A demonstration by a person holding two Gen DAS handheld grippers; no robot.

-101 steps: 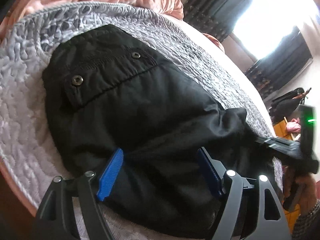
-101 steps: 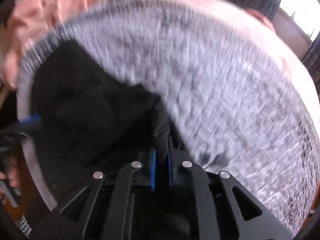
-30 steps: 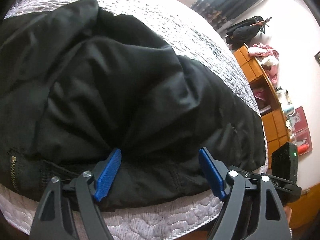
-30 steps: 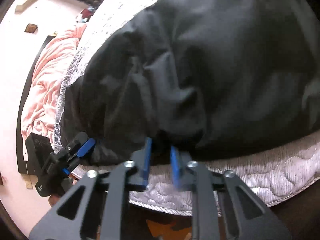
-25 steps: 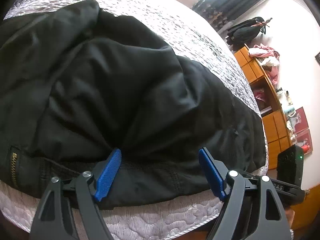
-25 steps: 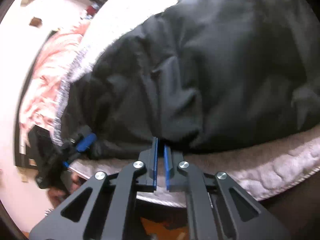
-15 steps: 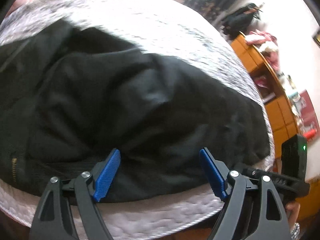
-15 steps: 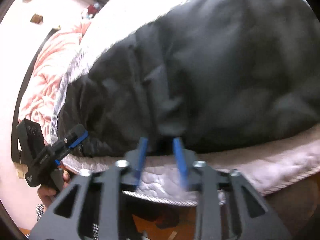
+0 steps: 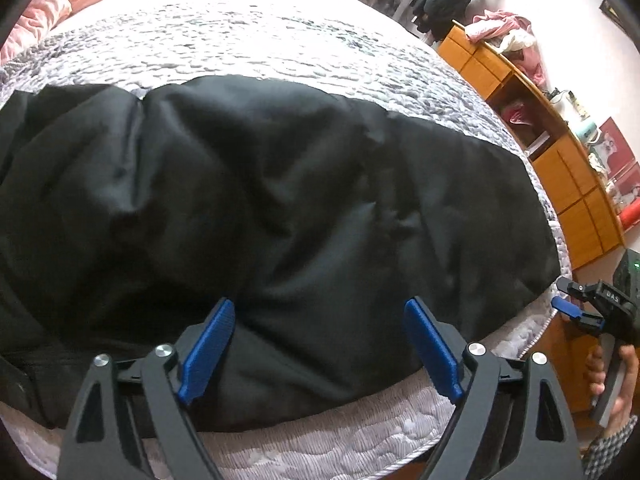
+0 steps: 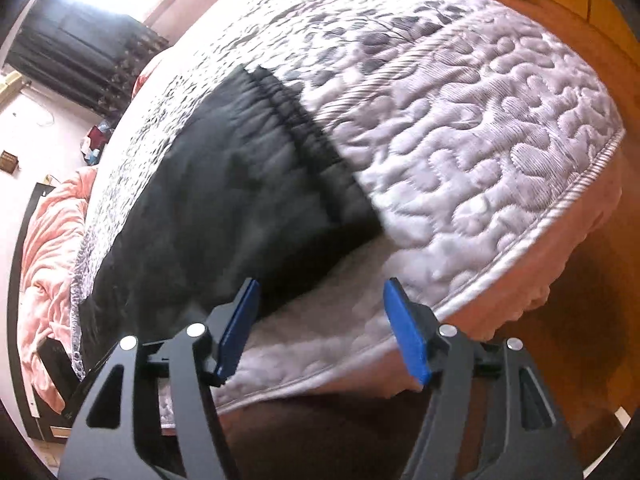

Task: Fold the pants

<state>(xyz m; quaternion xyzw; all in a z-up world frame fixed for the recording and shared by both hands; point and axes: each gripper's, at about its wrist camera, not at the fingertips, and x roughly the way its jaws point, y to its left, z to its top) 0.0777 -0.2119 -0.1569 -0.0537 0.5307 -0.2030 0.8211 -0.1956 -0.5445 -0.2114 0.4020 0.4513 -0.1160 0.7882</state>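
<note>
Black pants [image 9: 260, 200] lie folded in a long band along the near edge of a quilted grey mattress [image 9: 280, 28]. My left gripper [image 9: 320, 344] is open, its blue fingers astride the near edge of the cloth, gripping nothing. In the right wrist view the pants [image 10: 224, 208] lie to the left, their gathered elastic band [image 10: 308, 128] toward the mattress middle. My right gripper [image 10: 320, 328] is open and empty above the mattress edge [image 10: 520, 248], just off the cloth's end. It also shows in the left wrist view [image 9: 576, 312], held by a hand.
An orange wooden shelf unit [image 9: 560, 152] with clutter stands along the right wall. A pink blanket [image 10: 44, 248] is bunched at the far end of the bed. Dark curtains [image 10: 80, 48] hang by a bright window. The floor beside the bed is dark.
My right gripper opened, let go of the pants and pulled back off the cloth toward the mattress edge. My left gripper stayed open over the pants' near edge and tilted up slightly.
</note>
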